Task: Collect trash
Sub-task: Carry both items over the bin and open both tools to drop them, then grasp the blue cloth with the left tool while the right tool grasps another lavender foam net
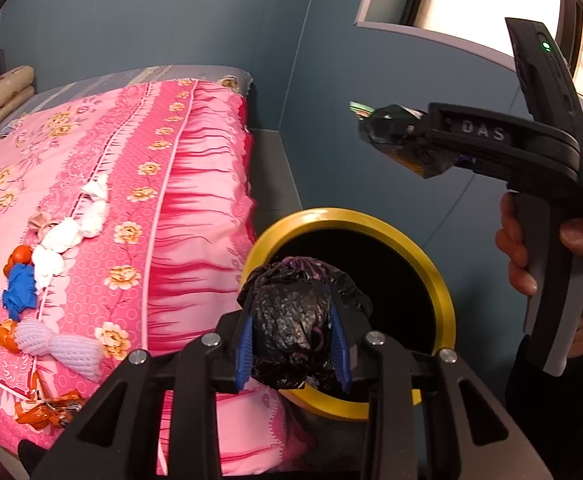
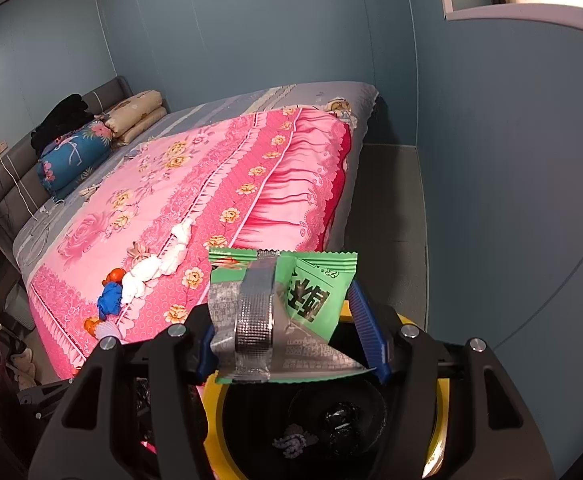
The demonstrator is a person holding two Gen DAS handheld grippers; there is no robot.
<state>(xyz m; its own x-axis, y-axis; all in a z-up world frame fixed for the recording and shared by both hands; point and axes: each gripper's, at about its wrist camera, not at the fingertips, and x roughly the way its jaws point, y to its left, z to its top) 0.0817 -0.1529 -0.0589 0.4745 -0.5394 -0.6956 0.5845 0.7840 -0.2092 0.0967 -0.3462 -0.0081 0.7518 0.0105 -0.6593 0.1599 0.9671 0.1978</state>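
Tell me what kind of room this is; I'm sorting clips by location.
Most likely a bedroom: a bed under a pink floral quilt, pillows stacked at a padded headboard, and a yellow-rimmed bin beside it.

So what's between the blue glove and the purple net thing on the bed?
Only bare pink bedspread. In the left wrist view, the blue glove and the purple foam net lie close, with nothing between them.

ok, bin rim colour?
Yellow rim around a black inside; clearest in the left wrist view.
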